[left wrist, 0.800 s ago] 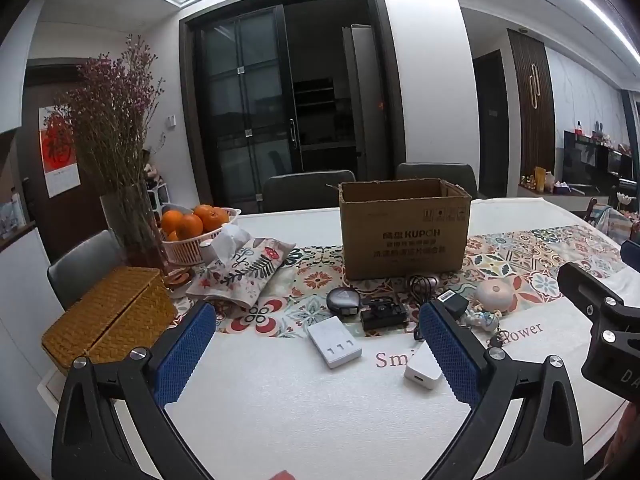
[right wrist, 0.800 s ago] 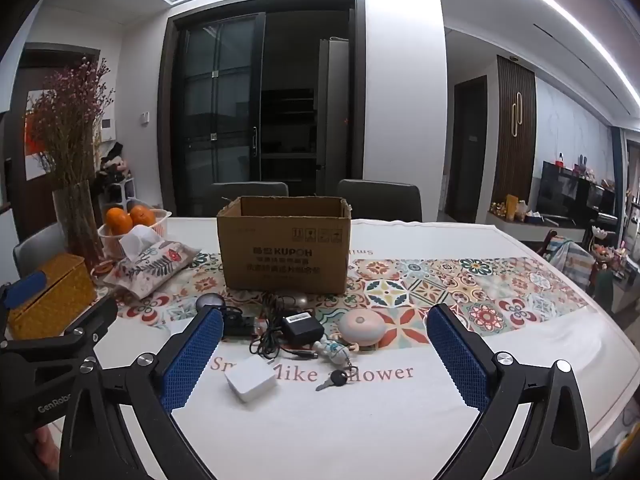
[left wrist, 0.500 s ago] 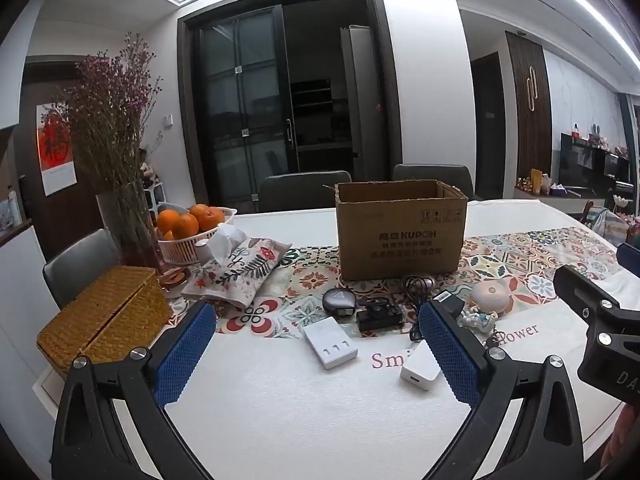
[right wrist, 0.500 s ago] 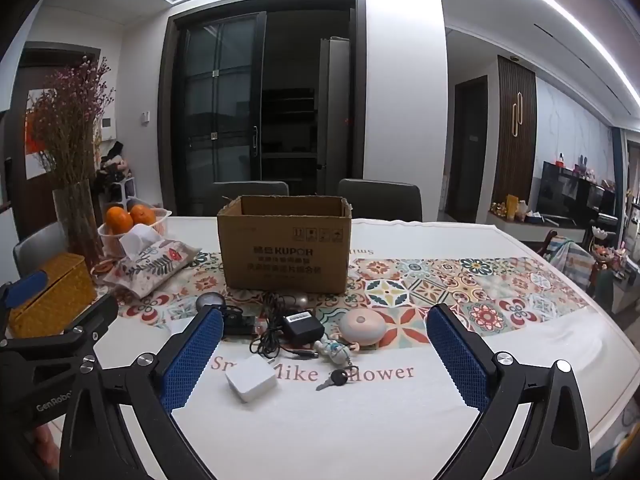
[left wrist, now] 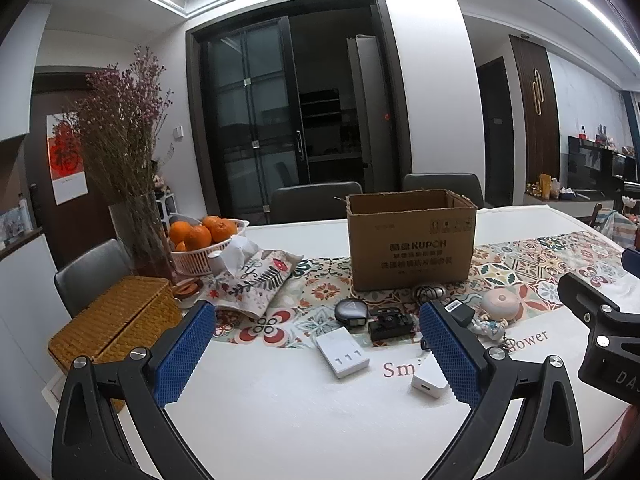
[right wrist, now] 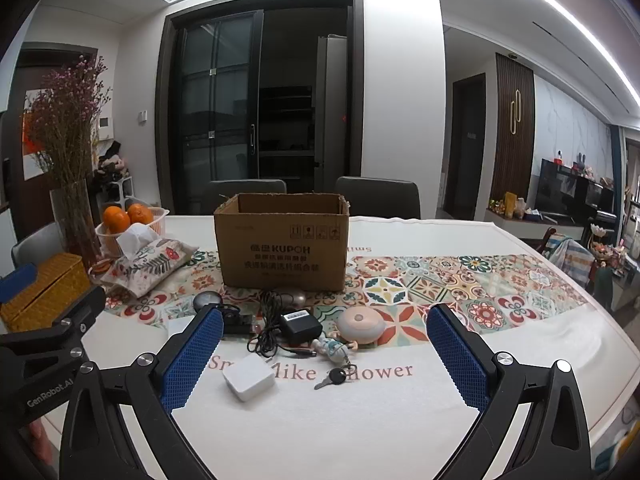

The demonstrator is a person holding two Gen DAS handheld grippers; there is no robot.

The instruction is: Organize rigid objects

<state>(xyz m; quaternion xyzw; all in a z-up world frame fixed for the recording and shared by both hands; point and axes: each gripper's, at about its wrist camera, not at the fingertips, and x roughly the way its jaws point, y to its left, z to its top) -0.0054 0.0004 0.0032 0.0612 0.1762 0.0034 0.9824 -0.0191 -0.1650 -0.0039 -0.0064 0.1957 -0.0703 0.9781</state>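
blue padded fingers of my left tool [left wrist: 318, 350] stood spread wide with nothing between them, and my right tool [right wrist: 325, 356] was released just as wide, both above the white tabletop [right wrist: 360, 420]. one cardboard box [right wrist: 282, 246] sat open on the patterned runner; its inside was hidden from both views. in front of it lay one black adapter [right wrist: 300, 326] with a tangled cord, one pink round case [right wrist: 359, 323], one small figurine [right wrist: 332, 346], one key [right wrist: 334, 378], one white cube charger [right wrist: 249, 376] and one flat white charger [left wrist: 343, 352]. my left finger cut off part of a black camera-like item [left wrist: 390, 322]; i could not tell what the dark round thing [left wrist: 351, 310] was.
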